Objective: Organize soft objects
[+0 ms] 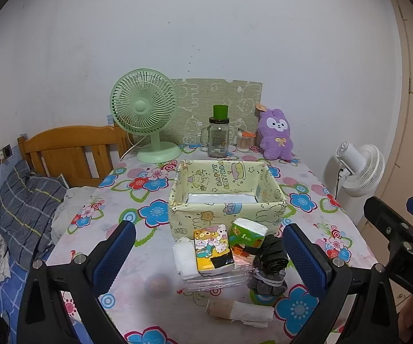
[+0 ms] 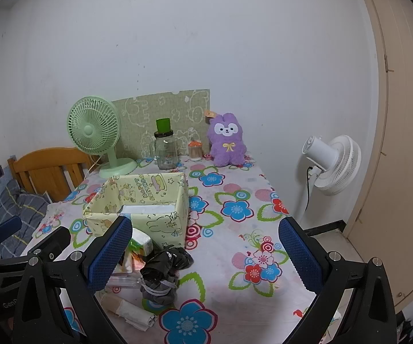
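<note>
A pale yellow fabric storage box (image 1: 226, 210) (image 2: 166, 223) stands mid-table. In front of it lie a yellow cartoon tissue pack (image 1: 213, 249), a green tissue pack (image 1: 248, 233) (image 2: 141, 242), a white folded cloth (image 1: 184, 258), a clear plastic pouch (image 1: 215, 282), a black bundled bag (image 1: 271, 255) (image 2: 163, 263), a grey scrunchie bundle (image 1: 268, 282) (image 2: 159, 291) and a paper roll (image 1: 240, 311) (image 2: 129, 311). My left gripper (image 1: 209, 255) is open above the pile. My right gripper (image 2: 206, 252) is open, to the right of the pile. A purple plush (image 1: 276, 134) (image 2: 228, 140) sits at the back.
A green desk fan (image 1: 146, 114) (image 2: 97, 132), a glass jar with green lid (image 1: 219, 134) (image 2: 164, 146) and a small orange-topped jar (image 1: 246, 140) (image 2: 195, 151) stand at the back. A white floor fan (image 1: 361, 169) (image 2: 332, 163) stands right of the floral table (image 2: 235, 209). A bed (image 1: 28, 200) lies left.
</note>
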`<control>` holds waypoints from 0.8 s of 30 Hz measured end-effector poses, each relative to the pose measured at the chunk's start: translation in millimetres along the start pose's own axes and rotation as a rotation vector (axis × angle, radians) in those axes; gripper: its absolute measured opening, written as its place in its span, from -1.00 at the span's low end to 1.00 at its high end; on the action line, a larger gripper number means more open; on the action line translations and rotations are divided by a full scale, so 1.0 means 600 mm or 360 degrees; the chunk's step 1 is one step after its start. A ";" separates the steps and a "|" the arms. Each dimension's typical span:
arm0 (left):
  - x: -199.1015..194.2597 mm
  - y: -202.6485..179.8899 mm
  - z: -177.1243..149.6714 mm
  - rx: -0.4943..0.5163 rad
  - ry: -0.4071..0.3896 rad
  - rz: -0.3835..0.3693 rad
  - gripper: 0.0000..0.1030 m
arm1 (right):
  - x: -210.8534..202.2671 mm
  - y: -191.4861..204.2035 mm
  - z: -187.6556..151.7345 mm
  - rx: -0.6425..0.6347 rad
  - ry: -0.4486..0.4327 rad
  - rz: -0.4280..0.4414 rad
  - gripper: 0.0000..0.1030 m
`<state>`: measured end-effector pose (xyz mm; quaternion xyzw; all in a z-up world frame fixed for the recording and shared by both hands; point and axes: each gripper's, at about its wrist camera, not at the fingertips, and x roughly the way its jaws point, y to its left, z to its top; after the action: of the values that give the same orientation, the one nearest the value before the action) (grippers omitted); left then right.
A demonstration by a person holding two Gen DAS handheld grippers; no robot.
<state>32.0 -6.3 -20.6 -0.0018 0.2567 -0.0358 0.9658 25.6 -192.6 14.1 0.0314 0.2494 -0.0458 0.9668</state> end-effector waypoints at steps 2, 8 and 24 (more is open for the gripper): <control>0.001 -0.004 0.000 0.0004 -0.0001 -0.0001 1.00 | -0.001 -0.001 0.000 0.0003 -0.0002 0.0000 0.99; 0.002 -0.005 0.000 0.0003 -0.0002 0.0004 1.00 | -0.003 -0.001 0.000 0.0002 -0.0003 0.0005 0.99; 0.020 -0.001 -0.009 0.0010 0.0038 -0.0005 0.88 | 0.007 0.014 -0.005 -0.0049 -0.0018 0.0031 0.99</control>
<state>39.9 -7.8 -31.3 0.0014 0.2681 -0.0382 0.9626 28.5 -184.0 9.7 0.0189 0.2443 -0.0327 0.9690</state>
